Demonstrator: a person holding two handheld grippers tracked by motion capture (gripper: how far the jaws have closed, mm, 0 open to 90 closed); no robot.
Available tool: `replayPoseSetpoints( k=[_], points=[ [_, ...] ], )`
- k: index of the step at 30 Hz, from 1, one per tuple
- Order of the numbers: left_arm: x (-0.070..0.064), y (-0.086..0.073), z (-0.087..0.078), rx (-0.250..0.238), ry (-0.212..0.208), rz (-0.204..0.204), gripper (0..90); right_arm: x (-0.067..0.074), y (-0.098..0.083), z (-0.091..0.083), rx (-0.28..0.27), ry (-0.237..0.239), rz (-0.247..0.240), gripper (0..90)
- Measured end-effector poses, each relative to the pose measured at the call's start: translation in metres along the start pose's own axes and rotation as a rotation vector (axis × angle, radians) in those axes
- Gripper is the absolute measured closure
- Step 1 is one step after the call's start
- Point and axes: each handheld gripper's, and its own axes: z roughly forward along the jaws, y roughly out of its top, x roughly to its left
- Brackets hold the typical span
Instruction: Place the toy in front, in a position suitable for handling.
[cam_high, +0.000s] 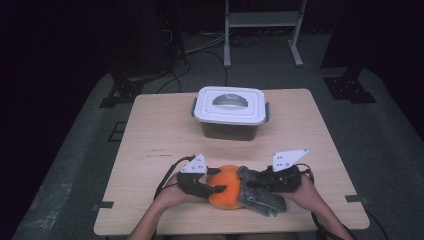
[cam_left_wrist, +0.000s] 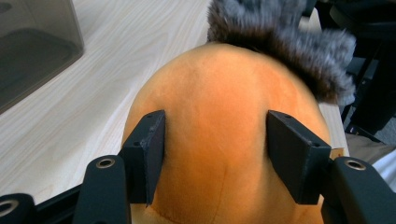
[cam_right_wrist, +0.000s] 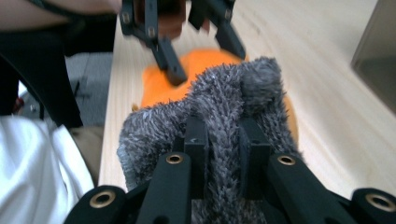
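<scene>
While the person's forearms come in over the near edge of the table, both grippers meet at an orange plush lying close to that edge. From the high view, the left gripper sits at the plush's left side, with its grey plate tilted up above it. Its own view looks straight along the jaws: they stand at a middling width, one on each flank of the orange plush, pads pressed into the soft body. Grey fur shows just past the orange dome there.

On the other side, the right gripper has its jaws pinched nearly together on the grey fur, a shaggy piece attached to the plush's right side and draped toward the table's front. The right gripper view confirms this: a thick fold of grey fur is squeezed between the narrow jaws, the orange plush lies just behind it, and the left gripper faces it from the far side, clamped on the orange.

Farther back, well apart from the plush, stands a box with a white lid and a grey handle, shut, near the middle of the table's far half. Beyond the table the dim floor holds cables and the legs of a white rack.
</scene>
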Motion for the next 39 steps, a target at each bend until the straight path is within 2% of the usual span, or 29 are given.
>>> replayPoseSetpoints(
  k=[2, 6, 12, 15, 18, 20, 23, 26, 31, 39],
  points=[
    [0.000, 0.000, 0.001, -0.008, 0.005, -0.016, 39.7, -0.003, -0.004, 0.001, 0.021, -0.008, 0.007, 76.3],
    [0.000, 0.001, 0.001, -0.004, 0.011, -0.023, 40.0, -0.010, -0.010, -0.004, 0.049, -0.045, 0.031, 76.3],
    [0.001, -0.001, 0.001, -0.011, 0.011, -0.032, 40.0, 0.000, -0.004, -0.009, 0.014, -0.039, 0.006, 76.3],
    [0.000, -0.001, 0.002, -0.014, 0.012, -0.027, 40.0, -0.001, -0.008, -0.005, 0.058, -0.049, 0.003, 76.3],
    [0.001, 0.000, 0.002, -0.015, 0.013, -0.032, 40.0, -0.004, -0.012, -0.007, 0.120, -0.103, -0.014, 76.3],
    [0.001, -0.001, 0.002, -0.013, 0.011, -0.031, 40.0, -0.005, -0.014, -0.011, 0.109, -0.112, 0.003, 76.3],
    [0.002, -0.001, 0.001, -0.014, 0.010, -0.033, 39.9, -0.001, -0.009, -0.012, 0.062, -0.099, 0.006, 76.2],
    [0.001, -0.001, 0.001, -0.012, 0.011, -0.027, 39.7, 0.006, -0.006, -0.008, 0.067, -0.093, -0.009, 76.2],
    [0.000, 0.000, 0.003, -0.011, 0.014, -0.018, 39.4, 0.005, -0.013, -0.007, 0.031, -0.091, 0.055, 76.2],
    [-0.001, 0.001, 0.003, -0.016, 0.016, -0.021, 39.5, 0.015, -0.025, -0.010, 0.025, -0.150, 0.123, 76.4]
  ],
)
